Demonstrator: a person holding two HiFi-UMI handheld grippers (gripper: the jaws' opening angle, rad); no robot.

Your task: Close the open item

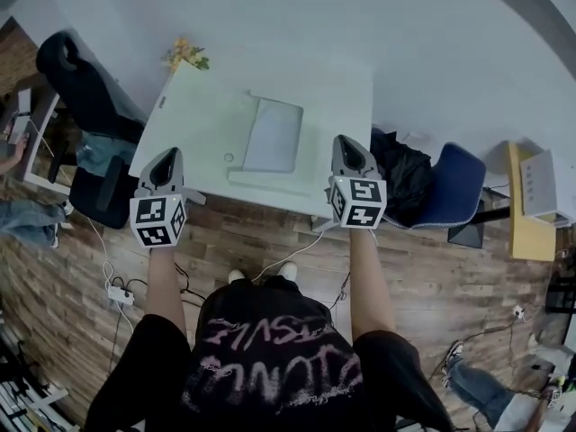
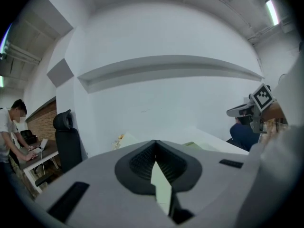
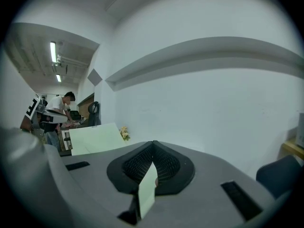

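The table [image 1: 202,106] was set against the wall. On it, towards the near edge, lay the laptop [image 1: 273,136], which was judged to be the open item. A grey panel was seen tipped back, with a pale strip just in front of it. Which part was the lid could not be told for certain.

The left gripper [image 1: 168,158] was held at the table's near left corner and the right gripper [image 1: 349,147] over the near right one. Both were apart from the laptop. The jaws of each were seen pressed together, with nothing between them.

The step in hand was judged to be the approach. To do it well, the shut jaws could be used as a blunt pusher behind the lid's top edge. The lid would best be lowered slowly while the base was steadied by the other gripper, since sliding on the smooth top was thought likely.

A black chair [image 1: 85,88] stood to the left. A blue chair [image 1: 454,187] with a dark bundle [image 1: 402,174] on it stood to the right, beside a yellow stand [image 1: 522,210]. Flowers [image 1: 186,57] were set at the far left corner, and a power strip [image 1: 119,293] lay on the floor.

Nothing was seen between the grippers and the laptop. Only a small round thing [image 1: 229,157] just left of it was judged liable to be knocked.
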